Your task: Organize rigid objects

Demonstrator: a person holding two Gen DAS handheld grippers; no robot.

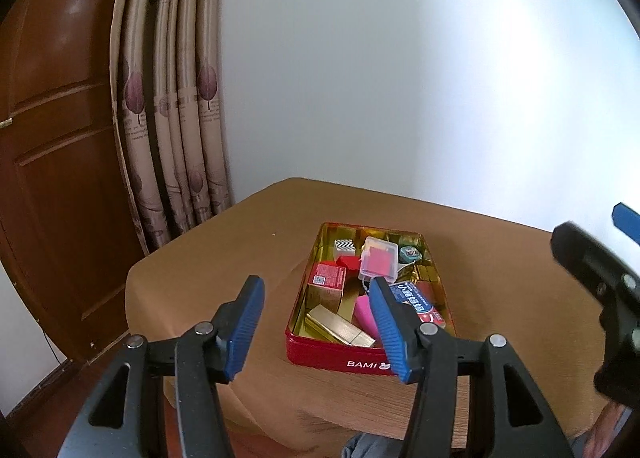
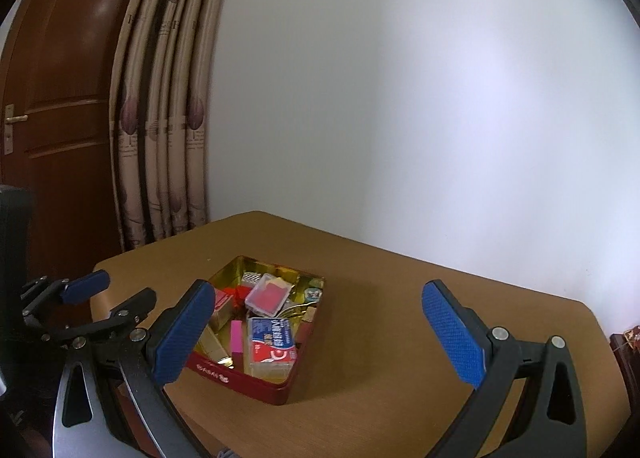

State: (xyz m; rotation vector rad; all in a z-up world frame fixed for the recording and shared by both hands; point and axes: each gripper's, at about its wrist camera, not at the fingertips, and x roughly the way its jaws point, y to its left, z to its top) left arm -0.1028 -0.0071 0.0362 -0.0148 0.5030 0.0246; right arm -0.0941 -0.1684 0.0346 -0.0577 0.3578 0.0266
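A red tin [image 1: 332, 356] with a gold inside sits on the brown table [image 1: 248, 242]; it also shows in the right wrist view [image 2: 240, 378]. It holds several small things: a clear plastic case [image 1: 378, 260] with a red insert, a red carton [image 1: 326, 280], a gold box [image 1: 340, 328], a pink block [image 1: 362, 310] and a blue and red pack [image 2: 272, 342]. My left gripper [image 1: 316, 318] is open and empty, above the tin's near left. My right gripper [image 2: 320, 332] is open and empty, to the tin's right.
A brown wooden door [image 1: 52, 162] and patterned beige curtains [image 1: 176, 98] stand to the left behind the table. A white wall [image 1: 400, 78] runs behind it. The table's near edge [image 1: 360, 430] is close below the grippers.
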